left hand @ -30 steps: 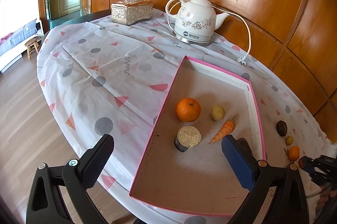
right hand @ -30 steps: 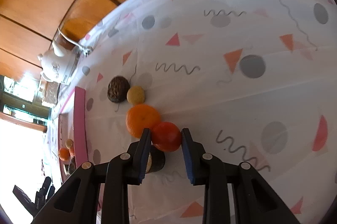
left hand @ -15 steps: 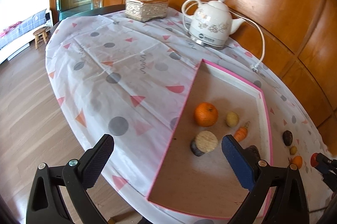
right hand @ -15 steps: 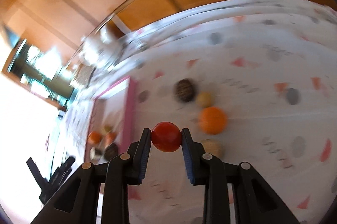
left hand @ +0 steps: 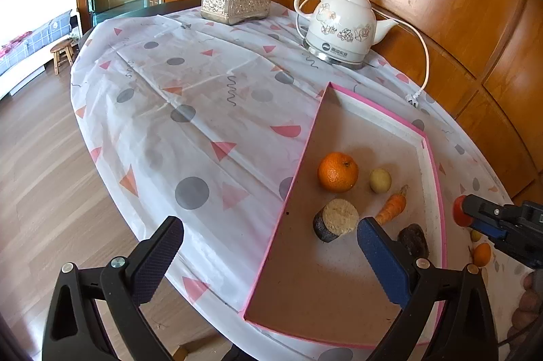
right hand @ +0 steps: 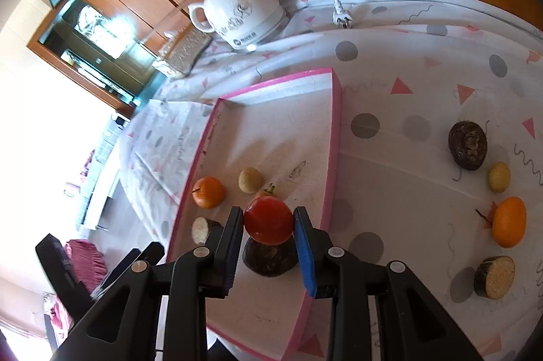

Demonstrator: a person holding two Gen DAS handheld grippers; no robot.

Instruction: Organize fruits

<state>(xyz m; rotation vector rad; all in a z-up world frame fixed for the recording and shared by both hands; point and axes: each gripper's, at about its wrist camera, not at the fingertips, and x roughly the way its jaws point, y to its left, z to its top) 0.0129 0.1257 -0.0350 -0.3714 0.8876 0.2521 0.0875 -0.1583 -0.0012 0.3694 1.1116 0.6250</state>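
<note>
1. While clamped on both sides between the jaws of the right gripper (right hand: 268, 225), the red tomato (right hand: 268, 219) hangs above the pink-rimmed tray (right hand: 336, 137), over a dark brown fruit (right hand: 269, 257).
2. Inside the tray lie an orange (left hand: 338, 171), a small yellowish fruit (left hand: 380, 180), a carrot (left hand: 392, 208) and a cut dark-skinned piece (left hand: 334, 220).
3. Outside it, on the patterned surface (right hand: 407, 191), rest another dark fruit (right hand: 467, 145), a yellowish one (right hand: 499, 177), a second orange (right hand: 509, 222) and a cut piece (right hand: 493, 277).
4. Left gripper (left hand: 268, 255): jaws spread wide, holding nothing, hovering at the tray's near edge.
</note>
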